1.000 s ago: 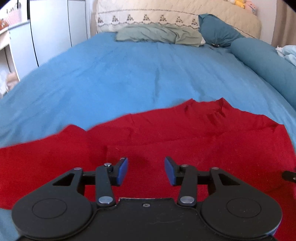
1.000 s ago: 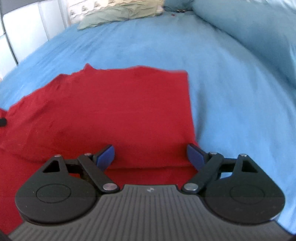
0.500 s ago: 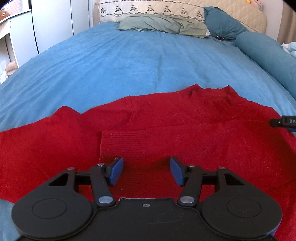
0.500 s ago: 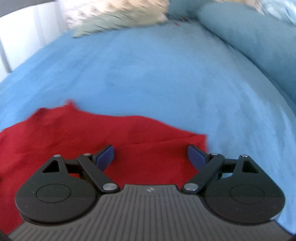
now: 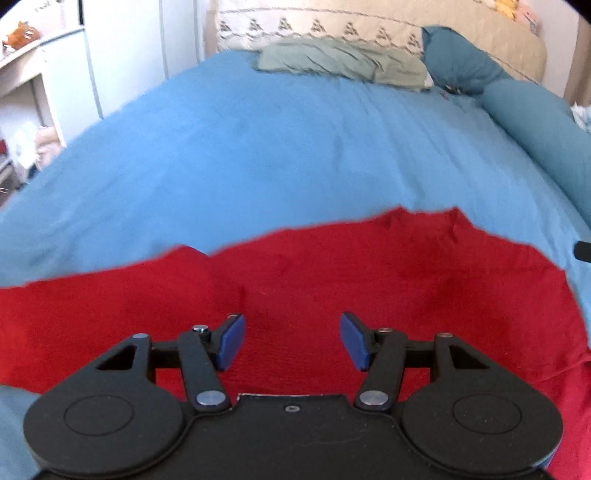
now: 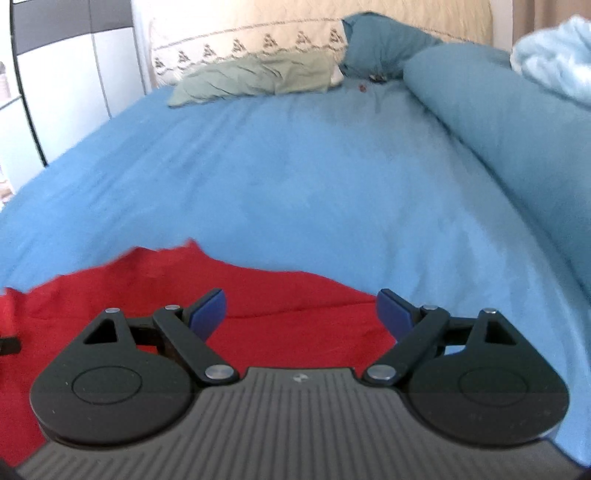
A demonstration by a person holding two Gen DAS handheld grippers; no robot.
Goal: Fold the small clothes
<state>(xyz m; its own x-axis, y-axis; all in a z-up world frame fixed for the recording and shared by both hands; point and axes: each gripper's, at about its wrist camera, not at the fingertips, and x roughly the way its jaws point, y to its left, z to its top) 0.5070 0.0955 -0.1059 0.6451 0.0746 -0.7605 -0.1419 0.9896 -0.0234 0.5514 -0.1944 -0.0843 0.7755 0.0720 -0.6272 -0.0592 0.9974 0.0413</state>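
A red knit garment point(image 5: 369, 280) lies spread on the blue bedspread point(image 5: 277, 155). One sleeve reaches out to the left in the left wrist view. My left gripper point(image 5: 291, 338) is open and empty, hovering over the garment's near middle. In the right wrist view the garment point(image 6: 288, 325) shows a folded edge under my right gripper point(image 6: 301, 312), which is open and empty over its right side. A tip of the right gripper shows at the left wrist view's right edge point(image 5: 583, 251).
A green pillow point(image 5: 343, 62), a dark blue pillow point(image 5: 461, 59) and a beige headboard cover point(image 5: 369, 26) lie at the bed's far end. A long blue bolster point(image 6: 509, 118) runs along the right. White cabinets point(image 5: 122, 55) stand to the left.
Both grippers have tilted up and drawn back toward me, so less of the garment and more of the bed shows. Both stay open and empty.
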